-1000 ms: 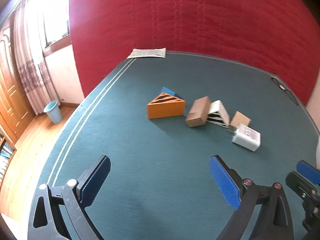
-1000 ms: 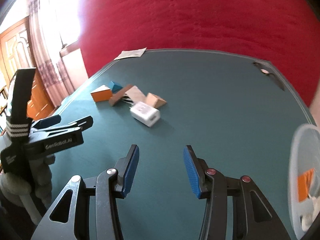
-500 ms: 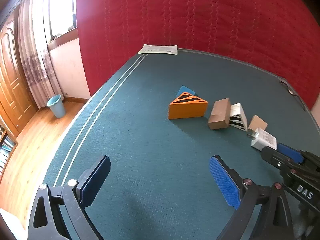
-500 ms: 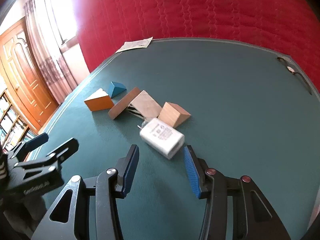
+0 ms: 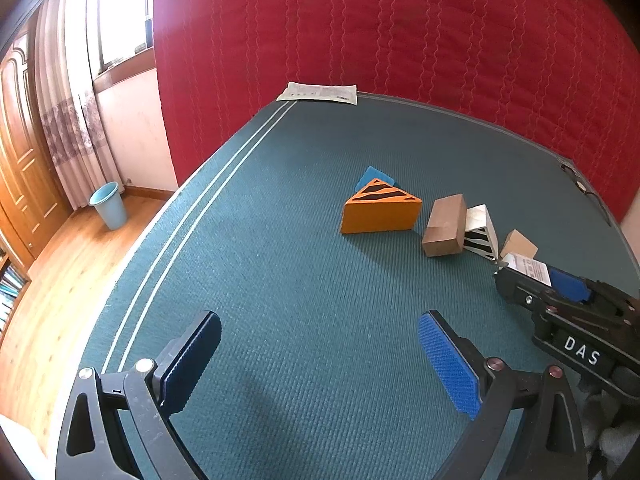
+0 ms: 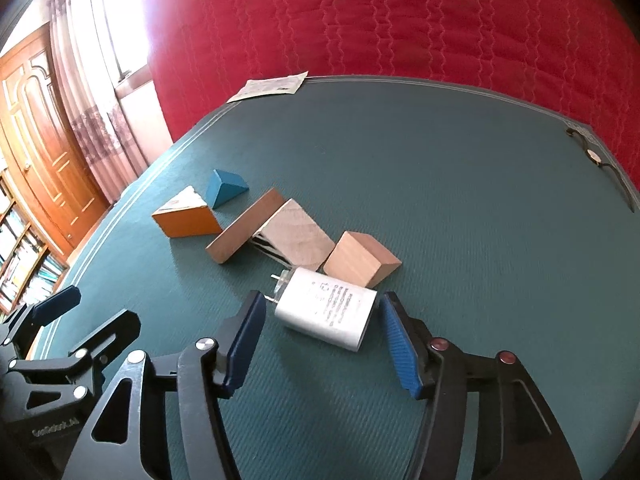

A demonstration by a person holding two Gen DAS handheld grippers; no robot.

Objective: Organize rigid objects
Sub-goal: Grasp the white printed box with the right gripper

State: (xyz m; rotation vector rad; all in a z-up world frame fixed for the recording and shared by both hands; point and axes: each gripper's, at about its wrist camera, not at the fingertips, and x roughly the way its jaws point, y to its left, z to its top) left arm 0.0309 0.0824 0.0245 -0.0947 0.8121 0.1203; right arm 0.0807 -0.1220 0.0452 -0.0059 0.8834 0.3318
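Note:
A white plug-in charger [image 6: 326, 307] lies on the teal table [image 6: 440, 184], its prongs pointing left. My right gripper [image 6: 322, 312] straddles it; the jaws are opening, and the blue pads stand just clear of its two ends. Behind it sit a tan wooden wedge [image 6: 360, 258], a zebra-striped wedge [image 6: 294, 236], a brown block [image 6: 245, 226], an orange wedge [image 6: 186, 216] and a small blue wedge [image 6: 224, 188]. My left gripper [image 5: 320, 352] is open over bare cloth, nearer than the orange wedge [image 5: 380, 212]. In its view the right gripper [image 5: 532, 284] covers most of the charger [image 5: 524, 266].
A printed paper sheet [image 5: 318, 92] lies at the table's far edge against a red quilted wall [image 5: 400, 40]. A dark cord [image 6: 600, 164] lies at the far right corner. Off the left edge are wooden floor, a blue bin [image 5: 108, 204] and a door.
My right gripper moved forward to the charger and its jaws widened around it. The left gripper drifted a little; the blocks now sit farther right in its view.

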